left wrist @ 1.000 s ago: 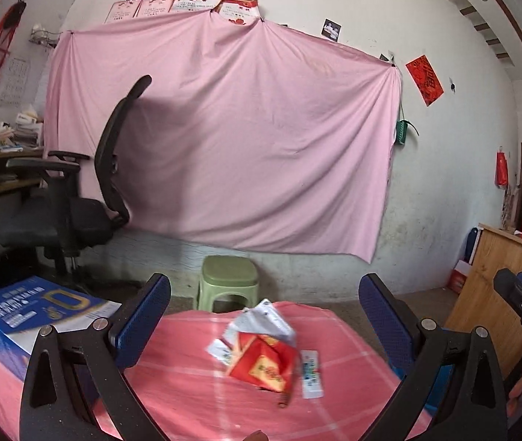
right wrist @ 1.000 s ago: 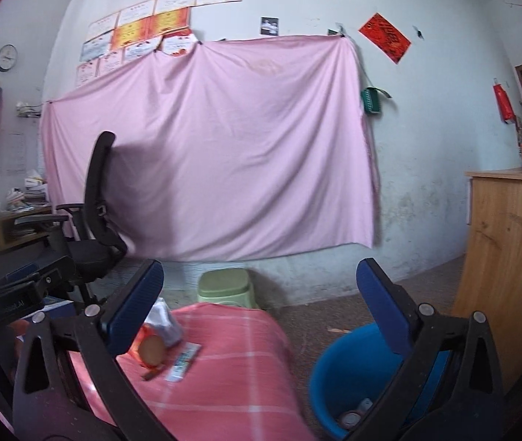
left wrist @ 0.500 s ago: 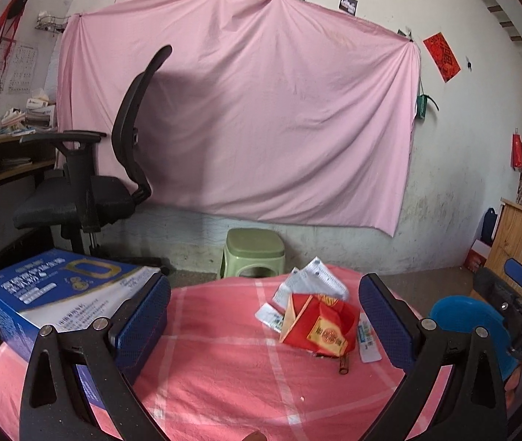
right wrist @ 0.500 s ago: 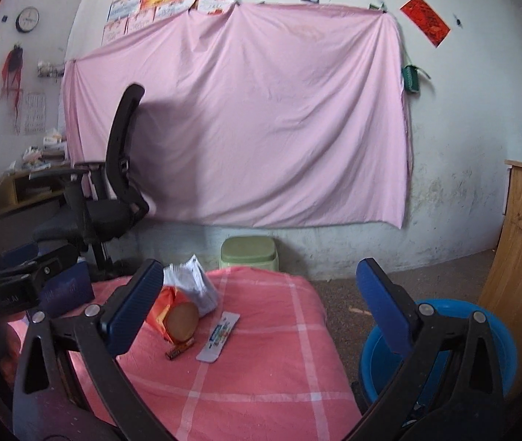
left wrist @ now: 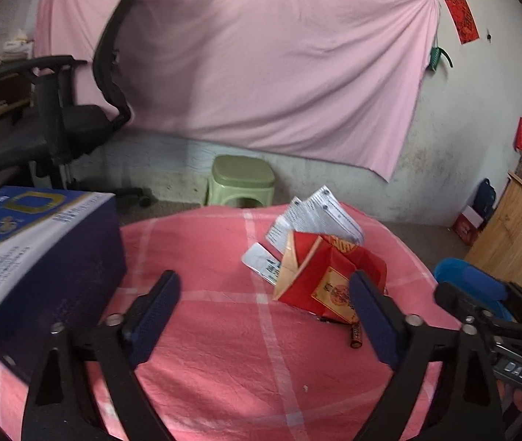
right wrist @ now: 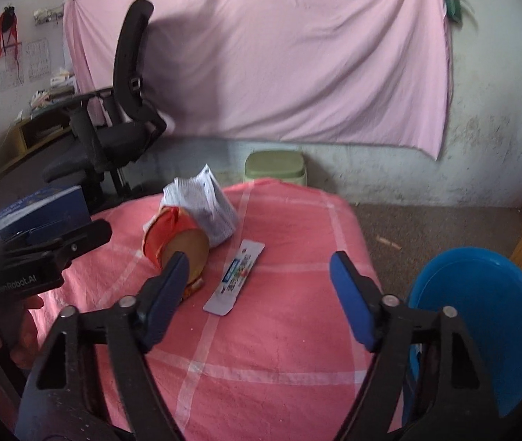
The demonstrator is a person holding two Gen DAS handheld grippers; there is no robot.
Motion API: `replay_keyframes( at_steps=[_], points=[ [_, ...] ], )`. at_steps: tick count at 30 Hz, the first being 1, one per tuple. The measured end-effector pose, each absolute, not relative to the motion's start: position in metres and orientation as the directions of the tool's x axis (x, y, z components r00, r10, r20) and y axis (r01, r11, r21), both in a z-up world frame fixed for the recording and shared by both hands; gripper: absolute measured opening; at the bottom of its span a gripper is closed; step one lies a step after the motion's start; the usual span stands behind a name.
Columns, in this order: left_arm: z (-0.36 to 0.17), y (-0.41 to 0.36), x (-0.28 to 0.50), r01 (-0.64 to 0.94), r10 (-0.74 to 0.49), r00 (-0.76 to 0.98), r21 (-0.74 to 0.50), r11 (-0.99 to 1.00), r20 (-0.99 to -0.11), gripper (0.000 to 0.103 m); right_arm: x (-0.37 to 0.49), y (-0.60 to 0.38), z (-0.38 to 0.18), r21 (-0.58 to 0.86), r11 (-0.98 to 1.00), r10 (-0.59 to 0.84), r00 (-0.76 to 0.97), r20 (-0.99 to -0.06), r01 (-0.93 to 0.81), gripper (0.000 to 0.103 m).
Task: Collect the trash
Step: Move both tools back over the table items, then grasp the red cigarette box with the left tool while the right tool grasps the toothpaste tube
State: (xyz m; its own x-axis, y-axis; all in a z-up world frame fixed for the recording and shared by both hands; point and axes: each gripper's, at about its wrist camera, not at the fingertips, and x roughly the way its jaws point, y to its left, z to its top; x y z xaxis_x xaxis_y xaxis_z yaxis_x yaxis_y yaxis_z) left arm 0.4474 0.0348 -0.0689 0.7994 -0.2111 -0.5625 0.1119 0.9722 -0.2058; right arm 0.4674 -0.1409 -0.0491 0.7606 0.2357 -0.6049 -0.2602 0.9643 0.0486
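on the pink checked tablecloth (left wrist: 224, 349), going left to right, a blue box (left wrist: 36, 253) stands at the edge; the left gripper (left wrist: 264, 316) hangs above bare cloth, jaws closing with nothing between them; the crumpled red carton (left wrist: 331, 275) and white paper (left wrist: 320, 217) lie mid-table with a flat wrapper (right wrist: 237, 277) just beside them. the right gripper (right wrist: 261, 294), jaws also closing and empty, hovers near the wrapper; the blue bin (right wrist: 489, 316) stands on the floor off the table's right edge. the trash looks light and crushable; the carton's raised flap probably offers the easiest pinch, while the thin wrapper likely needs its edge caught.
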Motion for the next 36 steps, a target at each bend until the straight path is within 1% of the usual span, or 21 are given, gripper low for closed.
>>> replay_keyframes(
  at_steps=[2,3,4,5,6,7,9,11,15,18,19,20,28,32,34,36],
  points=[
    [-0.074,0.033,0.456,0.141,-0.249,0.766,-0.223,0.965,-0.593,0.064,0.475,-0.139,-0.056,0.065,0.961,0.245,0.721,-0.648,-0.268,0.082],
    [-0.076,0.032,0.460,0.153,-0.267,0.752,-0.233,0.960,-0.603,0.061,0.478,-0.138,-0.060,0.074,0.959,0.252,0.701,-0.667,-0.274,0.079],
    [-0.078,0.031,0.464,0.167,-0.288,0.737,-0.248,0.954,-0.612,0.054,0.479,-0.137,-0.062,0.080,0.957,0.256,0.688,-0.679,-0.278,0.078],
    [-0.081,0.030,0.468,0.180,-0.309,0.720,-0.263,0.948,-0.622,0.051,0.484,-0.135,-0.066,0.087,0.956,0.260,0.665,-0.700,-0.281,0.074],
    [-0.083,0.030,0.472,0.189,-0.325,0.706,-0.274,0.943,-0.630,0.046,0.486,-0.135,-0.068,0.089,0.955,0.260,0.651,-0.713,-0.284,0.070],
    [-0.084,0.028,0.474,0.194,-0.335,0.694,-0.282,0.940,-0.637,0.042,0.490,-0.133,-0.071,0.092,0.953,0.263,0.636,-0.725,-0.289,0.068],
    [-0.088,0.028,0.482,0.195,-0.351,0.675,-0.302,0.933,-0.648,0.040,0.494,-0.129,-0.076,0.094,0.950,0.265,0.606,-0.750,-0.298,0.062],
    [-0.090,0.028,0.488,0.196,-0.374,0.658,-0.331,0.923,-0.653,0.039,0.496,-0.128,-0.078,0.092,0.949,0.264,0.595,-0.760,-0.303,0.060],
    [-0.093,0.026,0.497,0.212,-0.407,0.639,-0.358,0.909,-0.653,0.033,0.498,-0.129,-0.081,0.110,0.945,0.275,0.570,-0.775,-0.307,0.056],
    [-0.093,0.022,0.500,0.236,-0.425,0.625,-0.360,0.902,-0.655,0.029,0.502,-0.130,-0.084,0.126,0.944,0.285,0.554,-0.782,-0.306,0.054],
    [-0.093,0.022,0.501,0.241,-0.428,0.622,-0.360,0.901,-0.656,0.027,0.503,-0.131,-0.084,0.131,0.943,0.288,0.549,-0.785,-0.307,0.054],
    [-0.093,0.021,0.503,0.246,-0.432,0.619,-0.360,0.900,-0.656,0.022,0.504,-0.131,-0.084,0.135,0.942,0.290,0.545,-0.787,-0.307,0.054],
    [-0.089,0.012,0.495,0.312,-0.462,0.608,-0.341,0.887,-0.645,0.005,0.508,-0.126,-0.087,0.145,0.935,0.304,0.523,-0.796,-0.323,0.054],
    [-0.085,0.008,0.484,0.340,-0.472,0.617,-0.327,0.882,-0.630,0.002,0.509,-0.119,-0.087,0.125,0.931,0.298,0.514,-0.804,-0.343,0.054],
    [-0.084,0.007,0.477,0.336,-0.463,0.629,-0.318,0.886,-0.624,0.001,0.508,-0.113,-0.088,0.106,0.928,0.289,0.509,-0.811,-0.357,0.052],
    [-0.084,0.010,0.468,0.315,-0.449,0.640,-0.321,0.893,-0.623,0.001,0.506,-0.108,-0.088,0.076,0.929,0.265,0.510,-0.818,-0.361,0.047]
  ],
)
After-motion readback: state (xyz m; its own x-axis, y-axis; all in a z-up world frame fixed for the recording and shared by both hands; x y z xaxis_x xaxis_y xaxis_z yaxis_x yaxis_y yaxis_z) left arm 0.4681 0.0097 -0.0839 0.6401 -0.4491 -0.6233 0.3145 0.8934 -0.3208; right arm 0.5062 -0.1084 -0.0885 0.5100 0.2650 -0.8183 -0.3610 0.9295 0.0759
